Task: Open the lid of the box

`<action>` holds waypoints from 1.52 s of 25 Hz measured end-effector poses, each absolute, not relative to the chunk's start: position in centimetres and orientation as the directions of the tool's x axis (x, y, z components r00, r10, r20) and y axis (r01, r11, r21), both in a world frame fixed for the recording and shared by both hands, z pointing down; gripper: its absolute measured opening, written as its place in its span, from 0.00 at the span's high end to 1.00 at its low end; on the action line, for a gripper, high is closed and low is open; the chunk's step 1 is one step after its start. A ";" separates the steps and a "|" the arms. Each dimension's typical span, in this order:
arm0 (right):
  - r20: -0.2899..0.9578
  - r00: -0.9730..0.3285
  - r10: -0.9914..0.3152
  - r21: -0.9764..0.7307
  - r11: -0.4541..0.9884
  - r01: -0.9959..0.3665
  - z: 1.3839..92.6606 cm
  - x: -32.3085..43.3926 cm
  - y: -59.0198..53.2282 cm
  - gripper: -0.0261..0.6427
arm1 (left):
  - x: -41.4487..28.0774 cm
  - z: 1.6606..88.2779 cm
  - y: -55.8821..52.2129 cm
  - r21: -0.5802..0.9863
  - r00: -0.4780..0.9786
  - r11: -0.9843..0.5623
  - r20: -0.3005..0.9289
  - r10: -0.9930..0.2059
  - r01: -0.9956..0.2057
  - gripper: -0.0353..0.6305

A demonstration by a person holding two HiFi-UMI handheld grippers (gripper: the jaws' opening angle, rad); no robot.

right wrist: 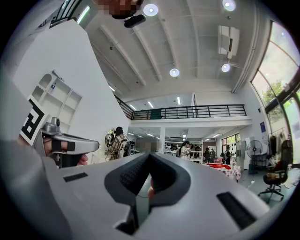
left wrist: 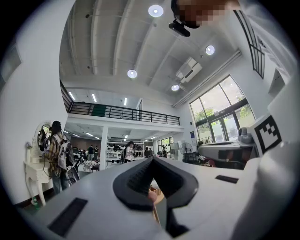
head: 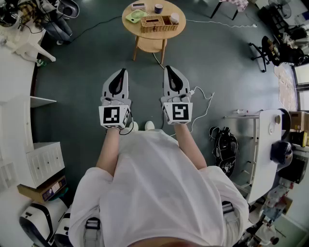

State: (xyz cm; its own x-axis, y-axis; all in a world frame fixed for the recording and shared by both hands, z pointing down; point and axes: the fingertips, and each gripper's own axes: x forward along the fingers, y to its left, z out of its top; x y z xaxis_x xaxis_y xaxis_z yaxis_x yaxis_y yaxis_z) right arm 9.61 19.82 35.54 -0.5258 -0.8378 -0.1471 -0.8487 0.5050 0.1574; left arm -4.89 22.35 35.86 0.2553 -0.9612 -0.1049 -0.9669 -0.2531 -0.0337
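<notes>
A round wooden table point(head: 129, 27) stands far ahead on the grey floor. On it are a wicker basket point(head: 158, 23), a pale green lidded container point(head: 136, 16), a small flat box point(head: 138, 6) and a dark cup point(head: 159, 8). Which of these is the task's box I cannot tell. My left gripper point(head: 123, 71) and right gripper point(head: 168, 68) are held side by side at waist height, well short of the table and pointing toward it. Both are shut with nothing between the jaws. The left gripper point(left wrist: 151, 161) and right gripper point(right wrist: 149, 155) views look up across a hall.
White shelving point(head: 19, 101) lines the left side. A white cable point(head: 205, 103) trails over the floor to the right of my grippers. A black backpack point(head: 224, 144), a white desk point(head: 268, 144) and an office chair point(head: 264, 50) stand at the right. People stand far off.
</notes>
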 end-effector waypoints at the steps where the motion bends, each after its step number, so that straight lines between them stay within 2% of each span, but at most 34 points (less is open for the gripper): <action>1: -0.152 -0.525 -0.837 0.161 0.503 -0.849 35.4 9.6 19.8 0.98 | -4.8 35.9 22.4 -0.034 0.256 -0.254 -0.105 -0.961 -0.967 0.95; 8: -0.172 -0.517 -0.838 0.111 0.505 -0.856 35.5 10.6 19.4 0.98 | -4.2 35.8 22.2 -0.048 0.269 -0.265 -0.109 -0.957 -0.963 0.95; 21: -0.095 -0.523 -0.847 0.098 0.515 -0.852 39.5 12.8 14.0 0.98 | -3.1 37.9 17.7 -0.074 0.241 -0.237 -0.062 -0.968 -0.969 0.95; 28: -0.078 -0.516 -0.853 0.106 0.508 -0.855 41.1 11.3 6.4 0.98 | -4.5 39.9 10.1 -0.082 0.238 -0.233 -0.053 -0.970 -0.969 0.95; 38: -0.075 -0.476 -0.876 0.158 0.461 -0.873 41.3 6.6 -8.3 0.98 | -9.6 39.2 -6.0 -0.063 0.285 -0.279 -0.107 -0.953 -0.958 0.95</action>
State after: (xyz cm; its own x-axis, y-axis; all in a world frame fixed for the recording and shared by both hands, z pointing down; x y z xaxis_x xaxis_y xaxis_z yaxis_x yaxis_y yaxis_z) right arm 6.60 -8.32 41.26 -0.4756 -0.8765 -0.0747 -0.8735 0.4605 0.1581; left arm -9.55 -5.95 39.21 0.2847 -0.9526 -0.1070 -0.9581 -0.2792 -0.0634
